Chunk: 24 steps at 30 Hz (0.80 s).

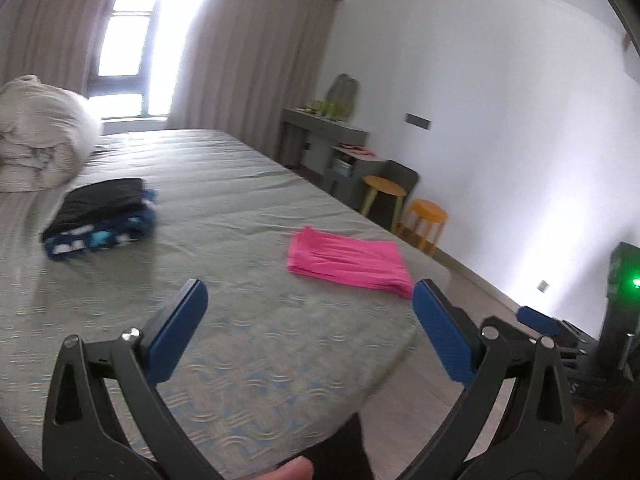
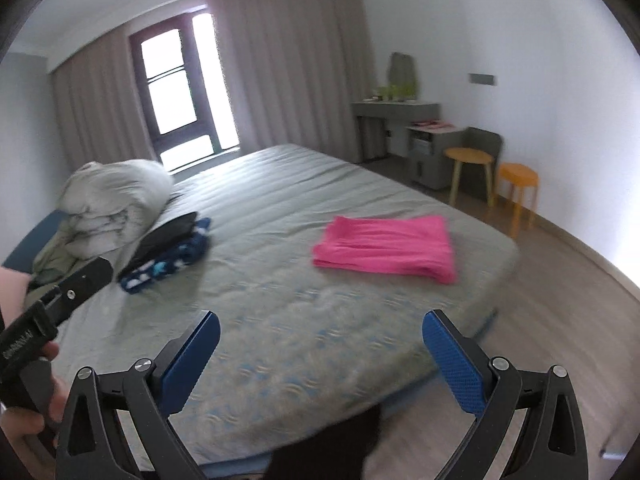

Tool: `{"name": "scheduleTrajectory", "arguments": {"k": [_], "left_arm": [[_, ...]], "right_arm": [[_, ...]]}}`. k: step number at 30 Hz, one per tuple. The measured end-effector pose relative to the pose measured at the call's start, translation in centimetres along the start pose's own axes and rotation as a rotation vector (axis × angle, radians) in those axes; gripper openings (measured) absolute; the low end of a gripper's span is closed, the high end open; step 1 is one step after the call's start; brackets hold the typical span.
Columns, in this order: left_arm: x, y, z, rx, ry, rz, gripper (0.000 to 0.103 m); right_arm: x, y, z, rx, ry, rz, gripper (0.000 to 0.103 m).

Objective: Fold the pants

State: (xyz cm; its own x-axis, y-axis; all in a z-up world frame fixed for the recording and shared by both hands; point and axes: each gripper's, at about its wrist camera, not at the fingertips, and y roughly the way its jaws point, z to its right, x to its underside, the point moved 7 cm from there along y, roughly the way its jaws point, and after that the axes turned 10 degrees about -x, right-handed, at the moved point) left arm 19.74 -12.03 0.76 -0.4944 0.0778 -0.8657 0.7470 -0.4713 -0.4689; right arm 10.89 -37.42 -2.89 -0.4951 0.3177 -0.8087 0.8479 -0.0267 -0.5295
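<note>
Folded pink pants [image 1: 350,262] lie flat on the grey bed [image 1: 224,320] near its right edge; they also show in the right wrist view [image 2: 386,248]. My left gripper [image 1: 310,292] is open and empty, held above the bed's near end, well short of the pants. My right gripper [image 2: 320,326] is open and empty, also above the near end. A blue pad of the right gripper [image 1: 536,318] shows at the right of the left wrist view. The handle of the left gripper [image 2: 52,308] shows at the left of the right wrist view.
A stack of folded dark clothes [image 1: 100,214] [image 2: 166,250] lies at the left of the bed beside a bundled white duvet [image 1: 40,136] [image 2: 114,206]. A grey desk [image 2: 400,120] and two stools [image 2: 516,188] stand by the right wall. Wood floor [image 2: 560,320] runs along the bed's right side.
</note>
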Motion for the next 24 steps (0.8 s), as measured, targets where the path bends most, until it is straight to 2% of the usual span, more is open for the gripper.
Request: {"name": "scheduleTrajectory", "arguments": {"k": [4,6,10,24], "left_arm": [[1.1,1.0,2.1,0.025,0.044,-0.014,0.102],[1.6,1.2,3.0,0.038,0.058,-0.018,0.102],[2.6,2.1,4.0,0.039,0.073,-0.06,0.102],[3.4,1.8,3.2,0.029,0.056,-0.084,0.102]], "right_arm": [[0.3,0.0,3.7,0.069,0.057,0.018,0.103],[0.5,0.2,5.0,0.054,0.097,0.023,0.103],[1.0,0.5,6.8,0.085,0.137,0.012,0.103],[1.9,1.0,5.5,0.062,0.119,-0.007,0.103]]}}
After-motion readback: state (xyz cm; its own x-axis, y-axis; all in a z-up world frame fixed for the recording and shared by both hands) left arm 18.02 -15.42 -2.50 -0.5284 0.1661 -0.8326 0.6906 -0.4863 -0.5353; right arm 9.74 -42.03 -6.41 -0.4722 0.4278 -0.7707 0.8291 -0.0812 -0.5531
